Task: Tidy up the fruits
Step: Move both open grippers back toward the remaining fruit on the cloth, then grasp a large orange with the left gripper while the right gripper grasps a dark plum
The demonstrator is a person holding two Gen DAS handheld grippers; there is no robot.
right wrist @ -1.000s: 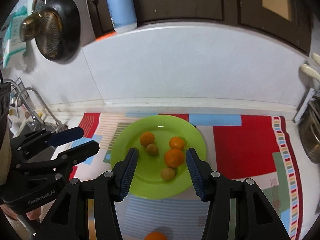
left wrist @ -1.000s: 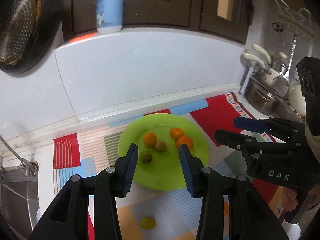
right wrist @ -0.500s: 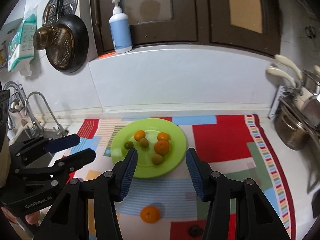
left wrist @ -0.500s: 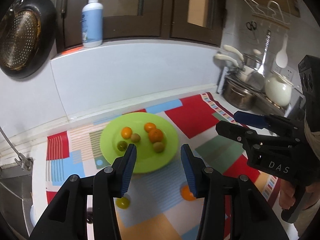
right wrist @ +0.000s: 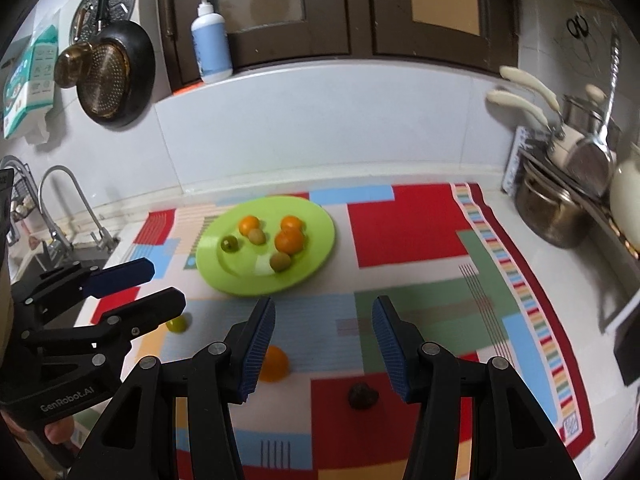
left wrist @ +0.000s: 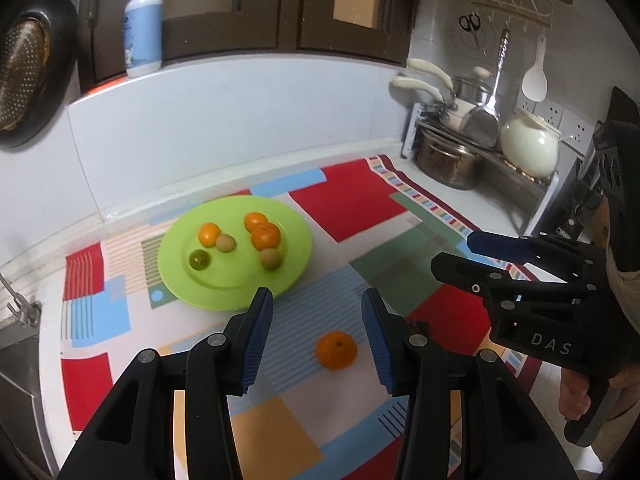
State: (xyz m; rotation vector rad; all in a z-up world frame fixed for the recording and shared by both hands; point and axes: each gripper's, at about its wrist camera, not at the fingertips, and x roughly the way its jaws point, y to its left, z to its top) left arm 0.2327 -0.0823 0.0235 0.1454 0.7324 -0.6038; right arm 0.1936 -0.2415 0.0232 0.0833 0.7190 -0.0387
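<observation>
Both grippers are hovering empty over the patterned mat. The left gripper (left wrist: 317, 330) and right gripper (right wrist: 323, 338) are standing partly open. A loose tangerine (left wrist: 336, 350), lower centre, is waiting; the next move probably needs lowering around it, then carrying it to the green plate (left wrist: 296, 258).

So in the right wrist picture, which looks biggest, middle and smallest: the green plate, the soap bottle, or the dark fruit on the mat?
1. green plate, clearly the largest.
2. soap bottle, though it stands farther back, so it may look smaller than it is.
3. dark fruit, smallest even though it lies nearest the camera.
</observation>
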